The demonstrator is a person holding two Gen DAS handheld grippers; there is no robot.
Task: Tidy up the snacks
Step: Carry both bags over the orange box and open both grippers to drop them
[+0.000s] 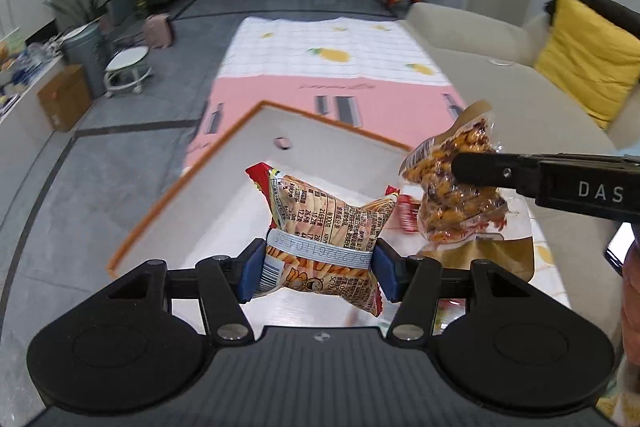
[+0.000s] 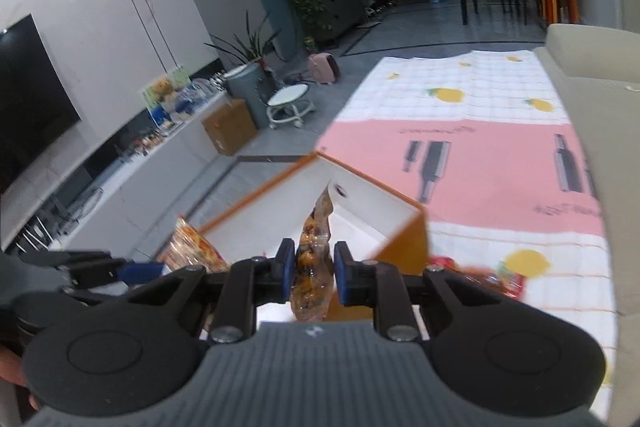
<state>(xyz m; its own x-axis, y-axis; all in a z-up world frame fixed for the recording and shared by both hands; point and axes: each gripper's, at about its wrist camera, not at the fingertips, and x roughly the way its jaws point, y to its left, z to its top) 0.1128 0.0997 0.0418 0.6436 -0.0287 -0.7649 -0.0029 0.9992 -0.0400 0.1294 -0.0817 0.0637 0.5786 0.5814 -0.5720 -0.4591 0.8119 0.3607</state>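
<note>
My left gripper (image 1: 318, 269) is shut on a red and orange packet of stick biscuits (image 1: 324, 223), held above a white box with an orange rim (image 1: 256, 111). My right gripper (image 2: 314, 273) is shut on a clear bag of yellow-brown nuts (image 2: 314, 247), held edge-on over the same box (image 2: 280, 179). In the left wrist view the right gripper (image 1: 460, 169) comes in from the right with the nut bag (image 1: 452, 183) hanging over the box's right side. The biscuit packet (image 2: 192, 247) and the left gripper (image 2: 136, 273) show at lower left in the right wrist view.
More snack packets (image 1: 408, 213) lie on the lemon-print cloth (image 2: 500, 99) right of the box. A beige sofa (image 1: 500, 67) with a yellow cushion (image 1: 588, 59) lies to the right. A TV cabinet (image 2: 120, 179), a cardboard box (image 2: 230, 127) and a stool (image 2: 288, 105) stand to the left.
</note>
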